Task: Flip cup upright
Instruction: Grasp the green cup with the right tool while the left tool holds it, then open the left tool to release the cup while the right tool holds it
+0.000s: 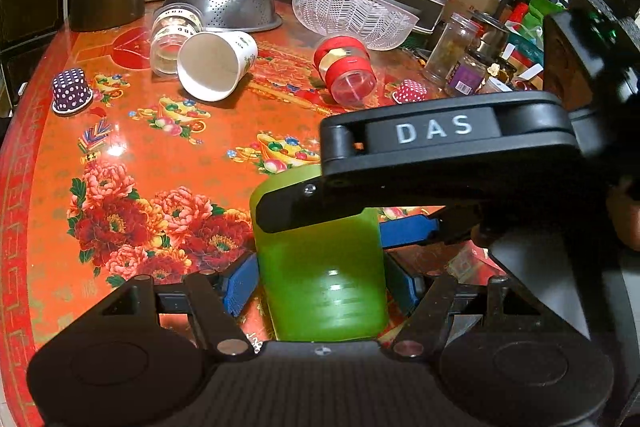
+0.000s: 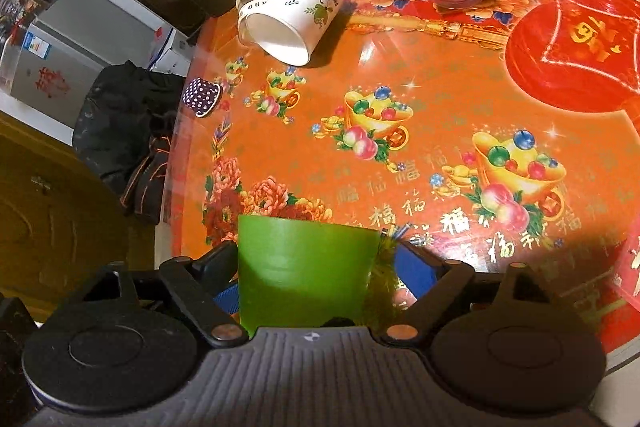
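A translucent green plastic cup (image 1: pixel 320 283) sits between the blue pads of my left gripper (image 1: pixel 320 279), above the orange flowered table. My right gripper (image 1: pixel 340 223) reaches in from the right in the left wrist view, one black finger across the cup's upper side and a blue pad behind it. In the right wrist view the same green cup (image 2: pixel 306 271) fills the space between the right gripper's (image 2: pixel 316 275) pads. Both grippers look closed on the cup. I cannot see the cup's open end.
A white paper cup (image 1: pixel 216 65) lies on its side, a clear jar (image 1: pixel 176 39) behind it. A red-banded jar (image 1: pixel 346 69) lies nearby. Two dotted paper cups (image 1: pixel 71 91) (image 1: pixel 410 91) stand upside down. A steel colander (image 1: pixel 224 3), a plastic basket (image 1: pixel 352 13) and glass jars (image 1: pixel 450 49) crowd the far side.
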